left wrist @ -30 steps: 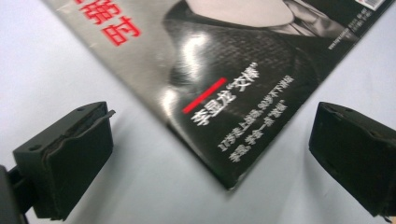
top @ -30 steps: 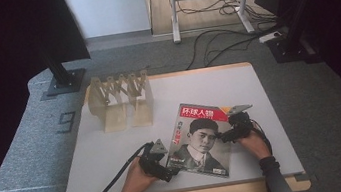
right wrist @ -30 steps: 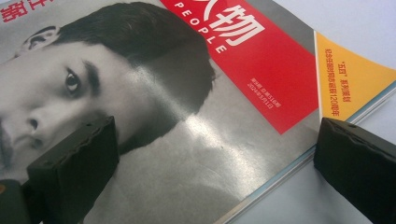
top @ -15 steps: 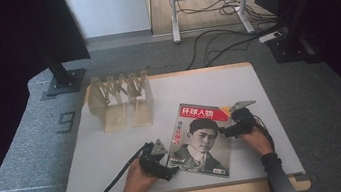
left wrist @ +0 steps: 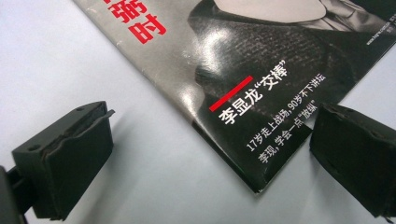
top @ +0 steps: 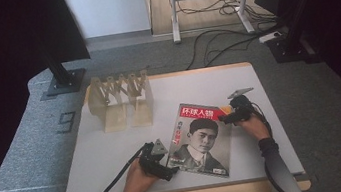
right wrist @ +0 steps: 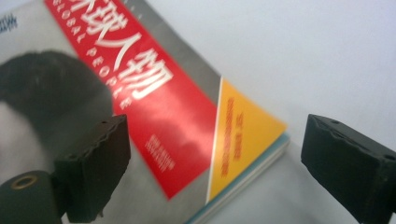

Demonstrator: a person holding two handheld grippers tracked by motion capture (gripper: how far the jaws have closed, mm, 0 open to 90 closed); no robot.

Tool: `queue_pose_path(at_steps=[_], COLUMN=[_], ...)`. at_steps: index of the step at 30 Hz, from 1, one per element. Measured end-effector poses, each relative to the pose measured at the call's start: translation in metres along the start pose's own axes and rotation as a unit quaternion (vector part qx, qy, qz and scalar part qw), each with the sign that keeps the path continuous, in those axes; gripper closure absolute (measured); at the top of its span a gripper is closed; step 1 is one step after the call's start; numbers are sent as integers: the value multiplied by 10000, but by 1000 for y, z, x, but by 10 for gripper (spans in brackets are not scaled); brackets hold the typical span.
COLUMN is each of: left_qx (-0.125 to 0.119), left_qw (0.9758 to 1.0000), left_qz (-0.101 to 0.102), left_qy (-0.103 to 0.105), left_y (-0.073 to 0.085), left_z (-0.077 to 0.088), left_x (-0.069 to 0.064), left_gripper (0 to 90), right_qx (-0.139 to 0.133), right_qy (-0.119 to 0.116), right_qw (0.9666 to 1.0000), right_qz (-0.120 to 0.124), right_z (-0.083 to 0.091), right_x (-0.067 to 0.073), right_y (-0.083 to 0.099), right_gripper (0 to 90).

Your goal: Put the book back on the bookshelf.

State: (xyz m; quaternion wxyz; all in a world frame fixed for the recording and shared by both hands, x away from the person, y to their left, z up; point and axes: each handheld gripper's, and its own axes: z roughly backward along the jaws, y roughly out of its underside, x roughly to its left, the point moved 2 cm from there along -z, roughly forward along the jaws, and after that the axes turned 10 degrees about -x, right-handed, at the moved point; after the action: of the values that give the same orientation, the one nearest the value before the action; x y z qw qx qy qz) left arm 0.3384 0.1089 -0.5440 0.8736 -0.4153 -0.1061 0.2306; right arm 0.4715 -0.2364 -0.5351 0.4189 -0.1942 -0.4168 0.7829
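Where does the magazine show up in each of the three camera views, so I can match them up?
High view: magazine lies flat at the table's near centre, between both grippers.
Left gripper view: its dark lower corner sits between the open jaws.
Right gripper view: its red and yellow top corner sits between the open jaws.
Shared landmark: the red title banner, also in the right gripper view.

The magazine (top: 200, 139) cover reads "环球人物" ("GLOBAL PEOPLE" beneath); the floor mat (top: 29, 146) shows "9".
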Motion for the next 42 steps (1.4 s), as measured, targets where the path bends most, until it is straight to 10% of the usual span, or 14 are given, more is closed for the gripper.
queue_pose_path(at_steps=[14,29,42], left_qx=[-2,-1,0], left_qw=[10000,10000,10000], left_qz=[-2,-3,-6], left_qy=[1,1,4], left_y=[0,0,0], left_z=[0,0,0], left_x=[0,0,0], left_gripper=[0,0,0], right_qx=[84,124,86], right_qy=[-372,-307,-202], right_qw=[9989,9964,9974], right_qz=[-275,-777,-686], right_z=[-2,4,2], right_x=[-10,-13,-12], right_y=[0,-3,-6], right_gripper=[241,381,658])
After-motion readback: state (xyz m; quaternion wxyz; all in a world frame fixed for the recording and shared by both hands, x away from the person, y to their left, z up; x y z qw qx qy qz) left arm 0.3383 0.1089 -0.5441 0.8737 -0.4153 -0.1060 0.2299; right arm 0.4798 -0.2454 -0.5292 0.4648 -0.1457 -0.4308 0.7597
